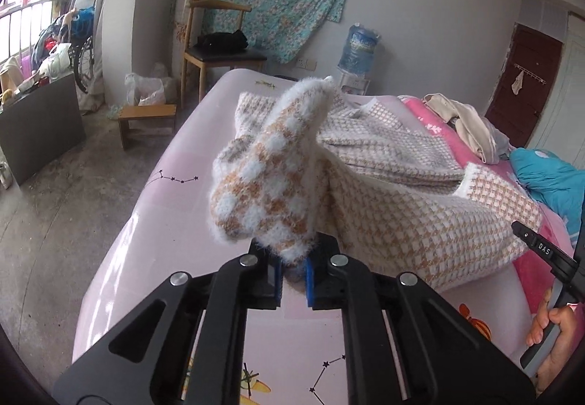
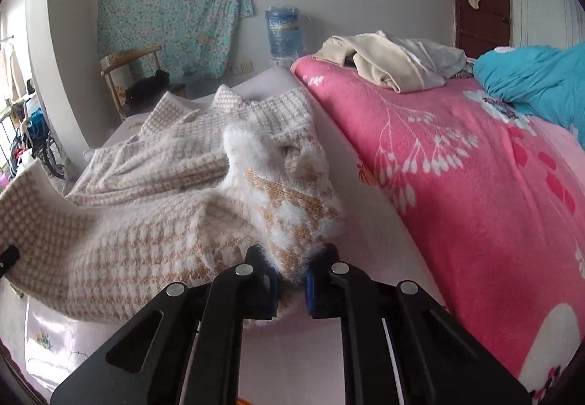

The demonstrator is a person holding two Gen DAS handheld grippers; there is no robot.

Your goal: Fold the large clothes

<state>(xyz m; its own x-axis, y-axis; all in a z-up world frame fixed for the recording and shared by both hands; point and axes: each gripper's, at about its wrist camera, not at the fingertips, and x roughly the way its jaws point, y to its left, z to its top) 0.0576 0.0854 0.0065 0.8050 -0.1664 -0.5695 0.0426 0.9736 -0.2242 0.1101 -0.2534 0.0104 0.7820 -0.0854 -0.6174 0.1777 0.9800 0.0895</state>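
Mid-fold, judging by the lift: both grippers are holding up the near edge of the sweater (image 1: 384, 156), with the far part lying on the bed (image 1: 153, 215).

- Left gripper (image 1: 291, 271): fingers are pinching a fuzzy bunched corner of the knit, which is standing up in front of the lens.
- Right gripper (image 2: 290, 282): fingers are pinching the other near corner the same way; fabric is filling the gap between the blue pads (image 2: 310, 290).
- The span between the two grips is sagging a bit, not taut.

Next move, my read: carrying both corners forward together over the flat part, keeping them level and apart so the edge lands straight, then releasing. Risk is the thick knit bunching or one corner slipping out of the pinch.

Sweater itself: large, fluffy, white and tan houndstooth with white trim, thick and floppy. It's sitting on the pale pink sheet side of the bed, just beside the pink flowered blanket (image 2: 475, 185). Other clothes (image 2: 387, 61) are piled further back on that blanket, well apart.
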